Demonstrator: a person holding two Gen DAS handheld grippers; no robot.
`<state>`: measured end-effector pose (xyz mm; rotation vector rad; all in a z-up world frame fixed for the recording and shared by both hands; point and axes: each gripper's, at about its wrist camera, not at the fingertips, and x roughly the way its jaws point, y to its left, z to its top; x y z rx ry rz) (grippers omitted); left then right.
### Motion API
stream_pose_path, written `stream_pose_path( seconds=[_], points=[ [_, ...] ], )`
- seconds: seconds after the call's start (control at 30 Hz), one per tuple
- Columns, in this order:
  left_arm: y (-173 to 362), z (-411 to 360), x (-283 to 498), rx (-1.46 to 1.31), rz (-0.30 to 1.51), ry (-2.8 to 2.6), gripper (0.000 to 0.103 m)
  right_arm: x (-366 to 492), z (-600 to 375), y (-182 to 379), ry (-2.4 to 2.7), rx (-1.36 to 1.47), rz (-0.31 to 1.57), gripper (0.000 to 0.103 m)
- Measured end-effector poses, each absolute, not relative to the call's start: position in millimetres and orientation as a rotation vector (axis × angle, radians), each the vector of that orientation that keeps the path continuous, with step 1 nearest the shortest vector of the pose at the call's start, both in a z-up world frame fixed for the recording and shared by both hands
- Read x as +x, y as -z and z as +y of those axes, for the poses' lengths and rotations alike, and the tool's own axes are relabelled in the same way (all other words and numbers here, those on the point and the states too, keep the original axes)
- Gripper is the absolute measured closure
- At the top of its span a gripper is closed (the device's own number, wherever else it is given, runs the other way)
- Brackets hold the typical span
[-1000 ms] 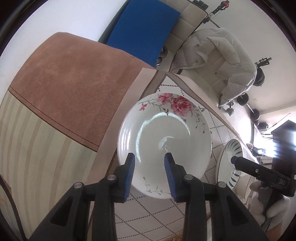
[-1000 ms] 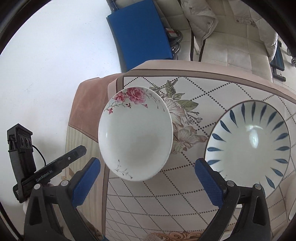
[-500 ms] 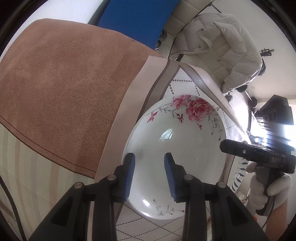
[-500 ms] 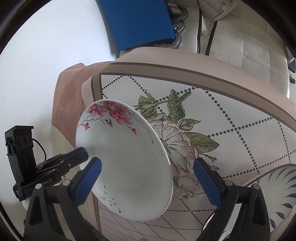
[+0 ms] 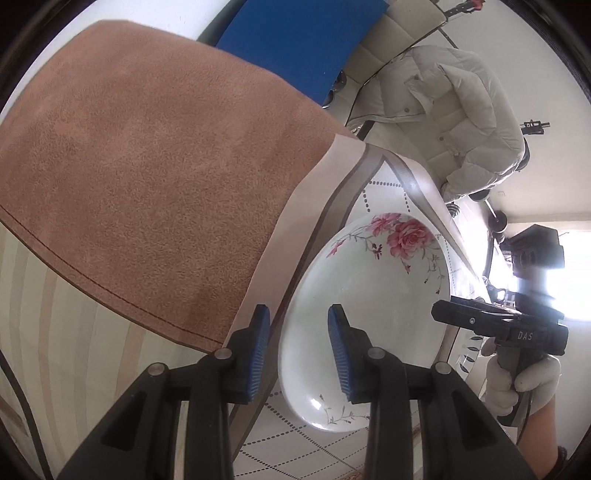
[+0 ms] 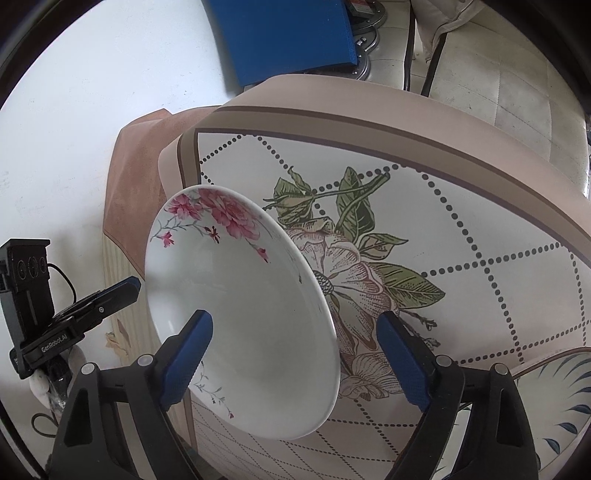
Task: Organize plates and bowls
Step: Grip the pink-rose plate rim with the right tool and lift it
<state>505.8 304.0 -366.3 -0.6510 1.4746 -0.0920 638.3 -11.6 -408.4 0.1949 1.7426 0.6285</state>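
A white plate with pink roses (image 5: 373,295) is tilted up, its left rim between the fingers of my left gripper (image 5: 299,347), which straddle the rim with a gap on each side. In the right wrist view the same plate (image 6: 243,317) is raised steeply off the table, and my right gripper (image 6: 295,354) is wide open with the plate between its fingers, not touching. A white plate with blue leaf strokes (image 6: 554,402) lies flat at the lower right.
The table has a floral, dotted-diamond cloth (image 6: 461,240) with a brown border. A brown cloth (image 5: 147,147) hangs off its left side. A blue board (image 6: 288,33), a chair and a beige jacket (image 5: 454,110) stand beyond the table.
The rose plate has tilted up further, its left rim rising. Both grippers have moved closer to it. The right gripper now straddles the plate's lower part.
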Motion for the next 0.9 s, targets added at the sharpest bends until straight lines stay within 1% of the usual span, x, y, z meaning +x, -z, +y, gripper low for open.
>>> stream_pose_path(
  seconds=[0.03, 0.2, 0.27, 0.37, 0.43, 0.5, 0.6, 0.7, 0.73, 0.77, 0.8, 0.9],
  points=[
    [372.4, 305.0, 506.0, -0.675, 1.487, 0.103, 0.073, 637.2, -10.2, 408.3, -0.631, 0.186, 1.742, 0.011],
    [392.3, 303.2, 507.2, -0.749, 1.529, 0.125, 0.073, 635.7, -6.1, 409.3, -0.650, 0.184, 1.751, 0.020],
    [394.0, 298.6, 508.4, -0.747, 1.533, 0.135, 0.073, 635.5, -3.9, 408.8, -0.664, 0.199, 1.759, 0.030],
    [390.0, 290.0, 509.2, -0.695, 1.525, 0.138, 0.074, 636.7, -1.0, 408.7, -0.666, 0.203, 1.766, 0.034],
    [388.2, 287.0, 508.9, -0.668, 1.521, 0.134, 0.074, 639.4, 0.3, 410.7, -0.676, 0.217, 1.769, 0.039],
    [387.8, 286.9, 507.5, -0.667, 1.512, 0.131, 0.074, 641.4, 0.7, 412.7, -0.669, 0.219, 1.773, 0.041],
    [386.8, 286.7, 503.8, -0.656, 1.498, 0.126, 0.074, 642.6, -1.1, 414.0, -0.661, 0.215, 1.766, 0.049],
    [384.5, 284.4, 500.4, -0.619, 1.480, 0.104, 0.077, 643.2, -7.5, 416.5, -0.640, 0.211, 1.762, 0.064],
    [384.9, 284.0, 499.0, -0.615, 1.476, 0.094, 0.077, 642.7, -10.6, 416.7, -0.627, 0.207, 1.760, 0.073],
    [385.0, 283.8, 497.9, -0.603, 1.476, 0.087, 0.080, 642.8, -13.2, 417.7, -0.613, 0.201, 1.759, 0.083],
    [385.2, 283.4, 496.9, -0.596, 1.477, 0.087, 0.081, 643.0, -15.5, 418.9, -0.598, 0.194, 1.759, 0.086],
    [384.8, 280.1, 493.7, -0.581, 1.491, 0.088, 0.082, 643.4, -20.5, 421.5, -0.589, 0.226, 1.774, 0.086]
  ],
)
